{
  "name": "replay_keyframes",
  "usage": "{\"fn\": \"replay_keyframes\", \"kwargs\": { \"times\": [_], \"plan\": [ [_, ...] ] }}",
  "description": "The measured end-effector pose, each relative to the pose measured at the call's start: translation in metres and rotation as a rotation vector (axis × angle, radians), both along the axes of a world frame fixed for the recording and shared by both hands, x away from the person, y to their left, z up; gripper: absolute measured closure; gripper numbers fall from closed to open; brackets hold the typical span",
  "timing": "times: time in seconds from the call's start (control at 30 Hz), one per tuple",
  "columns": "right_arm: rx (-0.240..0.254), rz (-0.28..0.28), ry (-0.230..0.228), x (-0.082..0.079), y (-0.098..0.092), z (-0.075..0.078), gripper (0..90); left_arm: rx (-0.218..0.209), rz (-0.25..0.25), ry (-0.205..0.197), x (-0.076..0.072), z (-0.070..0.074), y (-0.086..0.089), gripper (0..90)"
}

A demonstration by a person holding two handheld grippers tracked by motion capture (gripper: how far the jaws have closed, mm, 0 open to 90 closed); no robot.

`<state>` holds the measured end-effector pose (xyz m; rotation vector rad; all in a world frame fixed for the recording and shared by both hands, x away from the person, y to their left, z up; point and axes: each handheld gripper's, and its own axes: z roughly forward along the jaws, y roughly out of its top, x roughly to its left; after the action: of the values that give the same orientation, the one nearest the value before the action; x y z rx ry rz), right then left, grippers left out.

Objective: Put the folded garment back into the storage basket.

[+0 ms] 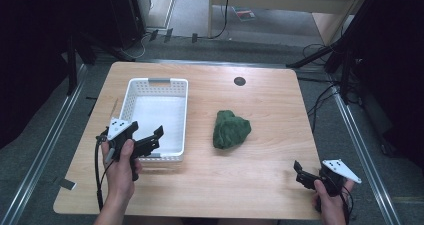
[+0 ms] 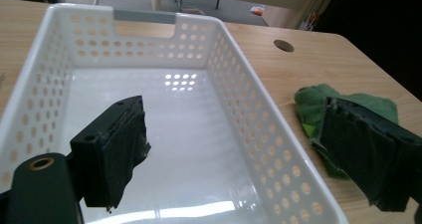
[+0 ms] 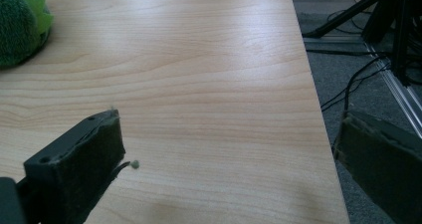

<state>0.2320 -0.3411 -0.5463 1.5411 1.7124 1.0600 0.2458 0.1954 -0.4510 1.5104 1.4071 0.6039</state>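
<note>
Hovering wide open and empty, the left gripper (image 1: 148, 136) overhangs the white basket's (image 1: 131, 89) near rim; the right gripper (image 1: 303, 176), equally agape, sits at the tabletop's (image 1: 270, 110) near right corner, green cloth (image 1: 230, 129) mid-table.

Overhead light, table (image 1: 200, 80) evenly lit, surroundings dark. Glare on basket (image 2: 164, 134) floor btwn and beyond left fingers (image 2: 112, 154). Right fingers (image 3: 74, 169) soft, out of focus; wood beyond sharp. Shadows faint.

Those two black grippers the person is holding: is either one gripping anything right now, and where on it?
Nothing is held. The left gripper is open over the white basket; the right gripper is open above bare table, away from the green cloth.
</note>
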Motion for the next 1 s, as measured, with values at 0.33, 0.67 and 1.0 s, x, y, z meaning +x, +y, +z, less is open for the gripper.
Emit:
{"fn": "replay_keyframes", "kwargs": {
  "times": [0.33, 0.67, 1.0],
  "plan": [
    [0.001, 0.004, -0.001, 0.000, 0.000, 0.000, 0.0, 0.009, -0.065, 0.013, 0.008, -0.002, -0.031, 8.0],
    [-0.001, 0.004, -0.003, 0.000, 0.000, 0.000, 0.0, 0.023, -0.117, 0.025, 0.016, -0.007, -0.059, 0.9],
    [-0.002, 0.007, -0.004, 0.000, 0.000, 0.000, 0.0, 0.056, -0.182, 0.031, 0.025, -0.008, -0.099, 0.0]
  ]
}}
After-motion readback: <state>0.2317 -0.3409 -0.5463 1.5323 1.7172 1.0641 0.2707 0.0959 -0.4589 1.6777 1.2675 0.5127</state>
